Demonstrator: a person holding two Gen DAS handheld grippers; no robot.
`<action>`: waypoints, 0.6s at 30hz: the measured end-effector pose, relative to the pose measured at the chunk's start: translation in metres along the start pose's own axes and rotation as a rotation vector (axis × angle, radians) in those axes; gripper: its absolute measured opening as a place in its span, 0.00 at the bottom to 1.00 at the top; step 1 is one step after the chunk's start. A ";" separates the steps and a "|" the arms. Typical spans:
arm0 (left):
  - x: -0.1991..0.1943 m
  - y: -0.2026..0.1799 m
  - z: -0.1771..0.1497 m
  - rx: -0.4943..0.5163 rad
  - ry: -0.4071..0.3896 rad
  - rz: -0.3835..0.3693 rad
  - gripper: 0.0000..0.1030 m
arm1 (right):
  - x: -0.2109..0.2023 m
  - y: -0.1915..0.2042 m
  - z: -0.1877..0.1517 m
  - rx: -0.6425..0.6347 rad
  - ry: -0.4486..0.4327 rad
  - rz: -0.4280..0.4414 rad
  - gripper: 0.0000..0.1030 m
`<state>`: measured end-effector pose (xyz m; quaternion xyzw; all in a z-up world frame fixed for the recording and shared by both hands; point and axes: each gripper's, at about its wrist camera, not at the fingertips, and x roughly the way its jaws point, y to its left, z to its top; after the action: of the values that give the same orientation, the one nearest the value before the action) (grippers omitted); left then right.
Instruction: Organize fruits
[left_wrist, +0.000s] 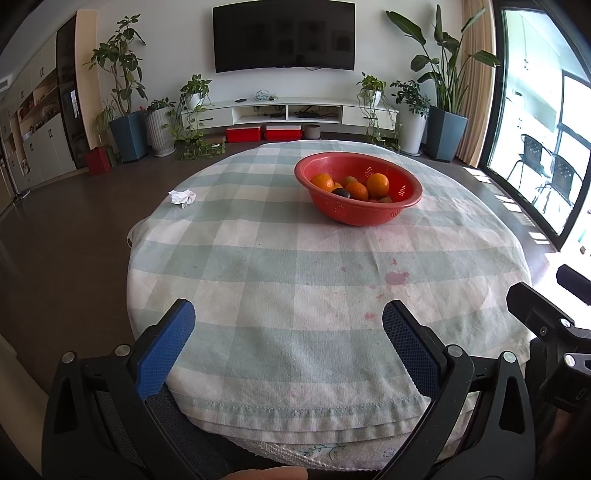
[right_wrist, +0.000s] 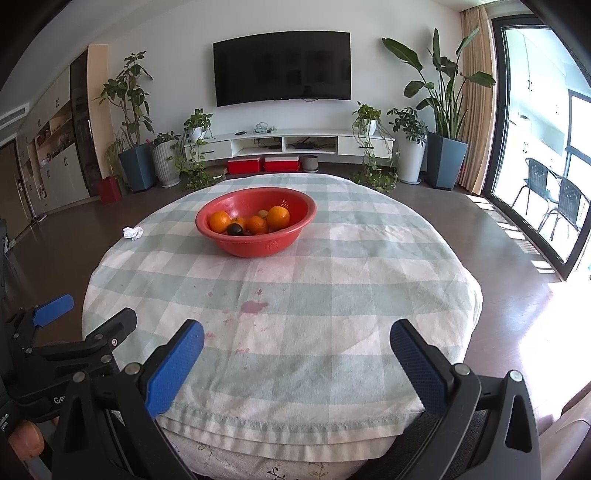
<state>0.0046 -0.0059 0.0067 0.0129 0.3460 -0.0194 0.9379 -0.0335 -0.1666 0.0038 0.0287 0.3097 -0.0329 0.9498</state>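
Centrally, oranges (right_wrist: 277, 217) and a dark plum (right_wrist: 235, 229) lie inside the red colander bowl (right_wrist: 225, 242) on the checked tablecloth (right_wrist: 332, 295). Well short of the bowl (at the cloth's near edge), left gripper (left_wrist: 288, 325) and right gripper (right_wrist: 296, 341) hover spread, empty. Crumpled tissue (left_wrist: 181, 197) lies left of the bowl.

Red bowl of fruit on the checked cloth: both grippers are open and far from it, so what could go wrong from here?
1. The oranges sit piled against a dark fruit in the red bowl; pulling one may roll the others.
2. The tablecloth lies loose and wrinkled, so pushing the bowl could drag it.
3. The left gripper and right gripper start close together and might collide.
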 end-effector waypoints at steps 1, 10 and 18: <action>0.000 0.000 0.000 0.001 0.000 0.000 1.00 | 0.000 0.000 0.000 0.000 0.000 0.000 1.00; 0.000 0.000 0.000 0.001 0.000 -0.001 1.00 | 0.000 0.000 0.000 -0.002 0.002 -0.001 1.00; -0.001 0.001 0.002 0.001 0.000 0.001 1.00 | 0.000 0.001 -0.001 -0.003 0.004 -0.001 1.00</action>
<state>0.0055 -0.0050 0.0087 0.0133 0.3460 -0.0192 0.9380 -0.0343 -0.1653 0.0031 0.0272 0.3117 -0.0330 0.9492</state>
